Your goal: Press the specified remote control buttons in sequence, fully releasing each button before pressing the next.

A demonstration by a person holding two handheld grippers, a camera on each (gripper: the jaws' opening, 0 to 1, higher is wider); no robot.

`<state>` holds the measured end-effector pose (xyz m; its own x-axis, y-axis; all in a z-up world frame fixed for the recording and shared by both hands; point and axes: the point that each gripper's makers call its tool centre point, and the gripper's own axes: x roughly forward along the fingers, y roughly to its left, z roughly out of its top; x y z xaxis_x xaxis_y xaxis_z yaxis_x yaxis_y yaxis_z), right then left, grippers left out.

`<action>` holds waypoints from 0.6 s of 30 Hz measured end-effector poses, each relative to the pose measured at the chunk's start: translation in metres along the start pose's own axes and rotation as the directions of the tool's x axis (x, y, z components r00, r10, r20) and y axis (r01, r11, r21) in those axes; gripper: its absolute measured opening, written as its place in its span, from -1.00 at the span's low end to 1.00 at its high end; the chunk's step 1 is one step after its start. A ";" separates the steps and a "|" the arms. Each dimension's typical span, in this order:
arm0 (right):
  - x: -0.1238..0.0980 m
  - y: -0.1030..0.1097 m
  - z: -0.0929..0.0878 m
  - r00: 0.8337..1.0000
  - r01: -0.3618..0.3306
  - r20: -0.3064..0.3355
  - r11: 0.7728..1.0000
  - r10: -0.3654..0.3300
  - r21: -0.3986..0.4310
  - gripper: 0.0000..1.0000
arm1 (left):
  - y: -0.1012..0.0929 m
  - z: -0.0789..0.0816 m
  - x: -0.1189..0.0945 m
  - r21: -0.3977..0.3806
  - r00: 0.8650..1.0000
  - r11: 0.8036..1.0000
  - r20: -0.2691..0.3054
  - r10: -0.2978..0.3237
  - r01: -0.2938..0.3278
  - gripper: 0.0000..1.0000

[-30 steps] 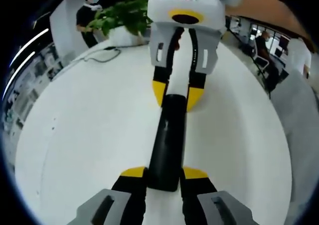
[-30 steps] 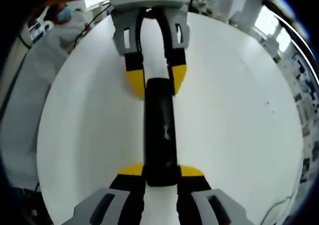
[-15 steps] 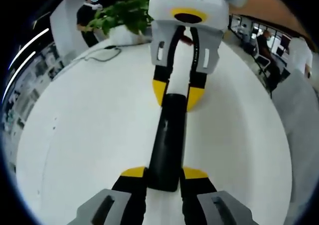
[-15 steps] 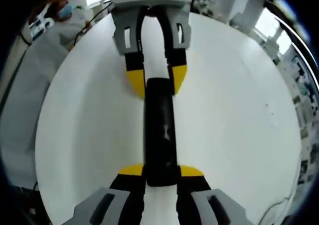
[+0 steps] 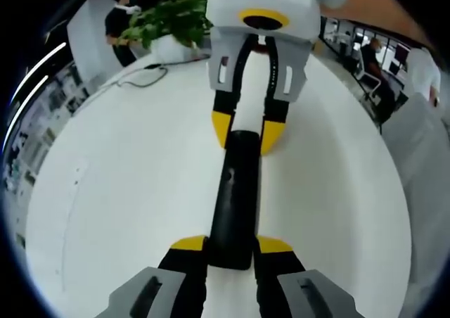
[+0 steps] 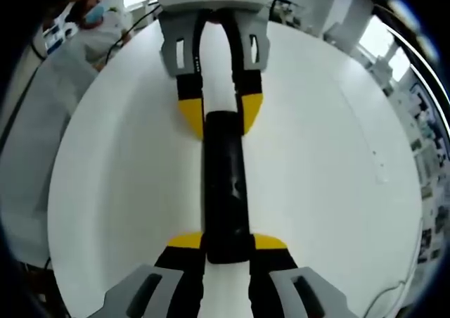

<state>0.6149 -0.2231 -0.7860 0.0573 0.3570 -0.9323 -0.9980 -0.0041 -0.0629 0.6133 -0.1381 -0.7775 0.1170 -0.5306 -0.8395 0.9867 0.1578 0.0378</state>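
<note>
My left gripper point(image 5: 231, 245) is clenched narrowly on the near end of the black remote control point(image 5: 235, 198); my right gripper point(image 6: 226, 242) pinches its opposite end the same way. The remote control lies flat on the white worktop point(image 5: 119, 184), its long axis running straight from one gripper to the other. Beyond the worktop's far edge I see a potted plant point(image 5: 169, 24).

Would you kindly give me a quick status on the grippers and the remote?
Left gripper shut on remote's near end. Right gripper shut on opposite end. Remote held over white table. Nothing in the way.
</note>
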 end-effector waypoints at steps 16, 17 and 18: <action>-0.020 0.012 0.009 1.000 0.018 0.022 1.000 -0.018 0.000 -0.60 | -0.010 0.008 -0.019 0.003 1.000 1.000 0.015 0.014 -0.014 -0.52; -0.022 0.014 0.009 1.000 0.017 0.022 1.000 -0.017 -0.001 -0.60 | -0.012 0.009 -0.021 0.004 1.000 1.000 0.015 0.014 -0.014 -0.52; -0.024 0.015 0.010 1.000 0.018 0.023 1.000 -0.018 -0.003 -0.60 | -0.013 0.011 -0.023 0.007 1.000 1.000 0.015 0.014 -0.014 -0.52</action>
<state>0.5982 -0.2223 -0.7615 0.0745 0.3783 -0.9227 -0.9968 -0.0002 -0.0805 0.5988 -0.1370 -0.7534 0.1328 -0.5410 -0.8305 0.9857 0.1594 0.0538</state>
